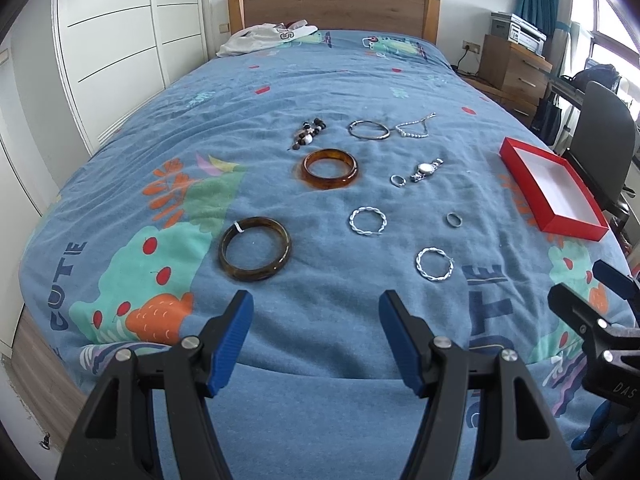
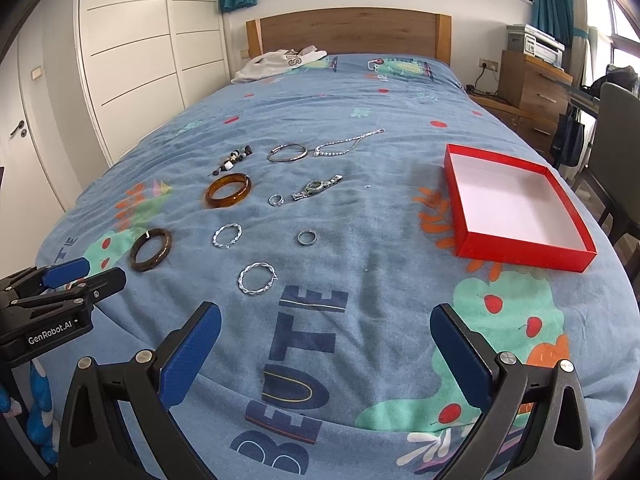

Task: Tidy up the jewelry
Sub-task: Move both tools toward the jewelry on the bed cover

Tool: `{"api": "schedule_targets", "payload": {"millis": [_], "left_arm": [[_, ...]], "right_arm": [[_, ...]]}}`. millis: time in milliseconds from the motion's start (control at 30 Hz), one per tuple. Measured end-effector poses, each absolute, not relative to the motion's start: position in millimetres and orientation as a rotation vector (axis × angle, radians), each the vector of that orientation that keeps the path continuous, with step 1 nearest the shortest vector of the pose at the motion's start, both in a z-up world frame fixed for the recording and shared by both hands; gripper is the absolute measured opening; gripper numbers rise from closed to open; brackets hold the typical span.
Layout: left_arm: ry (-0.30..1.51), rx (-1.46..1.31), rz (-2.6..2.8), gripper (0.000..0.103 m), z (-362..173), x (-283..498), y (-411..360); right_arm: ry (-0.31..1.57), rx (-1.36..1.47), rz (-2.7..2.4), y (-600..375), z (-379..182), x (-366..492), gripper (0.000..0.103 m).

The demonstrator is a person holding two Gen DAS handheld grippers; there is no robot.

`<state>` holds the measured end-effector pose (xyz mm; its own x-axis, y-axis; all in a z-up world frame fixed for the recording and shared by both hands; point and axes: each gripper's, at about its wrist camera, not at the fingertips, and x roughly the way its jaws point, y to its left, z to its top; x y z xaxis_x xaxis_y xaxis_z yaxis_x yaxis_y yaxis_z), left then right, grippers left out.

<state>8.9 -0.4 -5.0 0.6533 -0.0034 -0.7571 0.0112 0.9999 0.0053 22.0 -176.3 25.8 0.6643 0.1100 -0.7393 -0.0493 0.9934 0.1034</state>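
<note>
Jewelry lies spread on a blue bedspread. A dark brown bangle (image 1: 255,249) (image 2: 151,249) is nearest, with an amber bangle (image 1: 330,169) (image 2: 228,190) behind it. Two twisted silver hoops (image 1: 368,221) (image 1: 434,263) (image 2: 257,278), a small ring (image 1: 454,219) (image 2: 307,237), a watch (image 1: 426,169) (image 2: 317,187), a beaded piece (image 1: 309,133), a thin silver bangle (image 1: 368,129) and a chain necklace (image 1: 414,126) lie further back. A red box (image 1: 554,189) (image 2: 516,208) with a white inside sits at the right. My left gripper (image 1: 316,316) hangs open over the bed's near edge. My right gripper (image 2: 326,332) is open too, holding nothing.
A wooden headboard (image 1: 334,10) and folded white clothing (image 1: 266,38) are at the far end. White wardrobe doors (image 1: 116,32) stand on the left. A wooden drawer unit (image 2: 534,88) with a printer and a dark chair (image 1: 604,128) stand to the right of the bed.
</note>
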Motion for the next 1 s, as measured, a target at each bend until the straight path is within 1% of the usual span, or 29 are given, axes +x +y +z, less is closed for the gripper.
{"api": "schedule_targets", "payload": {"millis": [300, 1000], "left_arm": [[0.857, -0.004, -0.024, 0.064, -2, 11, 0], [0.875, 0.006, -0.019, 0.064, -5, 27, -2]], "right_arm": [[0.868, 0.081, 0.084, -174, 21, 25, 0.102], [0.852, 0.080, 0.144, -169, 21, 37, 0.102]]}}
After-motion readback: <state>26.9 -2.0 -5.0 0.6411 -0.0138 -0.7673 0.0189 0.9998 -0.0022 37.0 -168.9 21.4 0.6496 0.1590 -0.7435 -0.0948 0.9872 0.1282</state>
